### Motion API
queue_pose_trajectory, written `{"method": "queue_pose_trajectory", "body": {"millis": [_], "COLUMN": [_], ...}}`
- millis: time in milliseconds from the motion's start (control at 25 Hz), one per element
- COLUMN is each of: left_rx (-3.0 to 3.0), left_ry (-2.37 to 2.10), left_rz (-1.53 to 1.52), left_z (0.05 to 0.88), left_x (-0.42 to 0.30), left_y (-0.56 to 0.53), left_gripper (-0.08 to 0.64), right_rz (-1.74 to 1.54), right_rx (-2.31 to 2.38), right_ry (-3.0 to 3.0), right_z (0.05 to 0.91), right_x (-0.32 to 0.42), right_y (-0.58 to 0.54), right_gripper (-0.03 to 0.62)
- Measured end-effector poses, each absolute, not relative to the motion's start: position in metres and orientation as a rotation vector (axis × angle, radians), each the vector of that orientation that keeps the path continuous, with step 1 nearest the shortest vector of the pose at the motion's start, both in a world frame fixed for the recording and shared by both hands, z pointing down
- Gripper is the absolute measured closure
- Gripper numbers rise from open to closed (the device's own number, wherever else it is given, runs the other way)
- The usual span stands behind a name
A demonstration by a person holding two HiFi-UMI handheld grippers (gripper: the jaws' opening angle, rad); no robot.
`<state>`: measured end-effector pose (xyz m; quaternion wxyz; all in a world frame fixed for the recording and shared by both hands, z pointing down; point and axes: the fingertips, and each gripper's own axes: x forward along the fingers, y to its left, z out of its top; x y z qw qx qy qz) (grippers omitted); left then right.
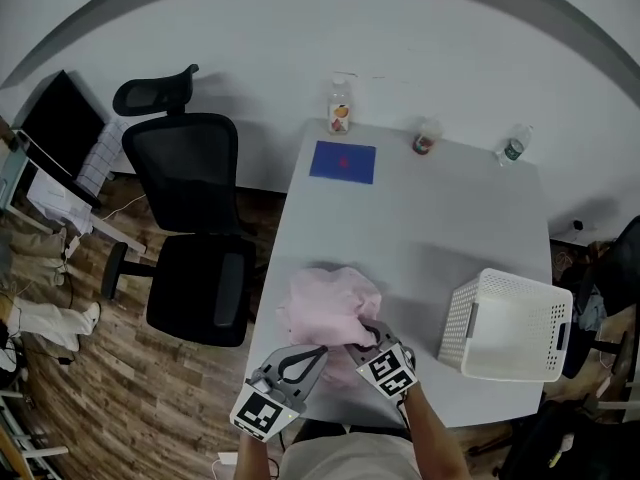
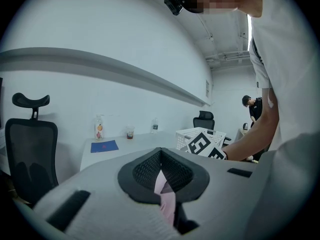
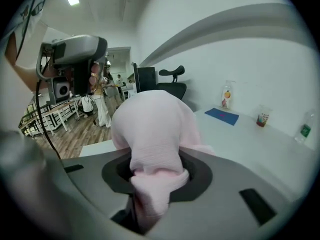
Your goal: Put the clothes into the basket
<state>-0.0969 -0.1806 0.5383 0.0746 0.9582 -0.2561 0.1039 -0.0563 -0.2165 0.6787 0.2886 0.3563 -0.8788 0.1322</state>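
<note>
A pink garment (image 1: 325,308) lies bunched on the white table (image 1: 420,218) near its front edge. My left gripper (image 1: 300,360) is at the garment's near left side, and in the left gripper view (image 2: 162,176) it is shut on a thin fold of the pink cloth (image 2: 166,196). My right gripper (image 1: 372,340) is at the garment's near right side. The right gripper view (image 3: 155,181) has it shut on a thick bunch of the cloth (image 3: 150,129), which hangs lifted in front of the camera. The white slatted basket (image 1: 505,368) stands at the table's right edge, apart from both grippers.
A black office chair (image 1: 195,228) stands left of the table. At the far end are a blue mat (image 1: 343,161), a dispenser bottle (image 1: 340,108), a cup (image 1: 425,140) and a water bottle (image 1: 513,146). A dark monitor (image 1: 60,118) is at the far left.
</note>
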Motion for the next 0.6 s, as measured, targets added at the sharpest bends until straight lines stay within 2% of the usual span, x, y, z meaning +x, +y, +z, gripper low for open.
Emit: {"method": "queue_pose_trajectory", "body": {"millis": [600], "left_rx": [2.962], "left_ry": [-0.658], "left_rz": [0.275], "left_z": [0.503], "left_x": [-0.075], "left_y": [-0.169], "left_gripper": [0.554], "right_rz": [0.198], "right_rx": [1.211], "right_ry": [-2.385], "right_z": [0.582], "right_x": [-0.022], "right_y": [-0.202], "right_gripper": [0.463]}}
